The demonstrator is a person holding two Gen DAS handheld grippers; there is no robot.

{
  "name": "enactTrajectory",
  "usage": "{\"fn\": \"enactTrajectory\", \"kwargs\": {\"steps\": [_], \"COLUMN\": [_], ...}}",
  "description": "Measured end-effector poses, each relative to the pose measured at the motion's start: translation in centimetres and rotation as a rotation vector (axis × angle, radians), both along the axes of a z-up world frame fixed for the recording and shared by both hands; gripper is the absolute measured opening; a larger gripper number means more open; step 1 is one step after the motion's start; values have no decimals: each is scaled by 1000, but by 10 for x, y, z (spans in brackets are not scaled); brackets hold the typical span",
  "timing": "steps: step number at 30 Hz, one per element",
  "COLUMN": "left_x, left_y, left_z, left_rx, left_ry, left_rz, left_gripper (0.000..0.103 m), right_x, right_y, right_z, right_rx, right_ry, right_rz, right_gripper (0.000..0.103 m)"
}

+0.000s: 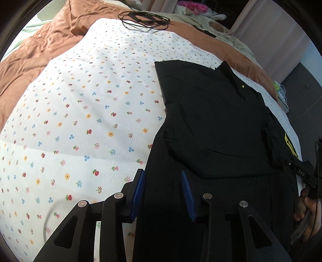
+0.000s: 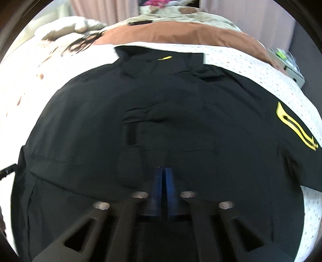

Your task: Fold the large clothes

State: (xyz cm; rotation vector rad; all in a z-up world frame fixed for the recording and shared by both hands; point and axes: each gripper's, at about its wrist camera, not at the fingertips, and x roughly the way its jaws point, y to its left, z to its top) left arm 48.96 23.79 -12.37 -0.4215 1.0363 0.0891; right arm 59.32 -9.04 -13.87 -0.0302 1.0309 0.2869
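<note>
While black fabric shirt w/ yellow emblem (image 1: 217,121) lies on floral white bedsheet (image 1: 80,121) nr its right edge, left gripper (image 1: 164,193) jaws apart astride shirt hem, right gripper (image 2: 162,181) closed, pads together over shirt.

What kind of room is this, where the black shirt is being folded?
Most likely a bedroom. The black shirt lies on a bed with a flowered white sheet and a rumpled brown duvet, and curtains hang behind it.

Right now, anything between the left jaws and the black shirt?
Nothing visible. The left gripper is open right over the near edge of the black shirt, which lies on the flowered sheet.
</note>
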Motion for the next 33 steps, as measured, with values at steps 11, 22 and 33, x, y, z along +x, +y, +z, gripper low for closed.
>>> {"fn": "enactTrajectory", "kwargs": {"steps": [11, 22, 33], "left_x": [-11, -38, -27], "left_y": [-2, 18, -9], "left_z": [15, 26, 44], "left_rx": [30, 78, 67], "left_ry": [6, 29, -1], "left_rz": [-2, 24, 6], "left_gripper": [39, 65, 67], "right_x": [-15, 3, 12], "right_y": [36, 59, -40], "right_z": [29, -9, 51], "right_rx": [-29, -174, -87], "right_ry": [-74, -6, -107], "right_rz": [75, 5, -97], "right_gripper": [89, 34, 30]}}
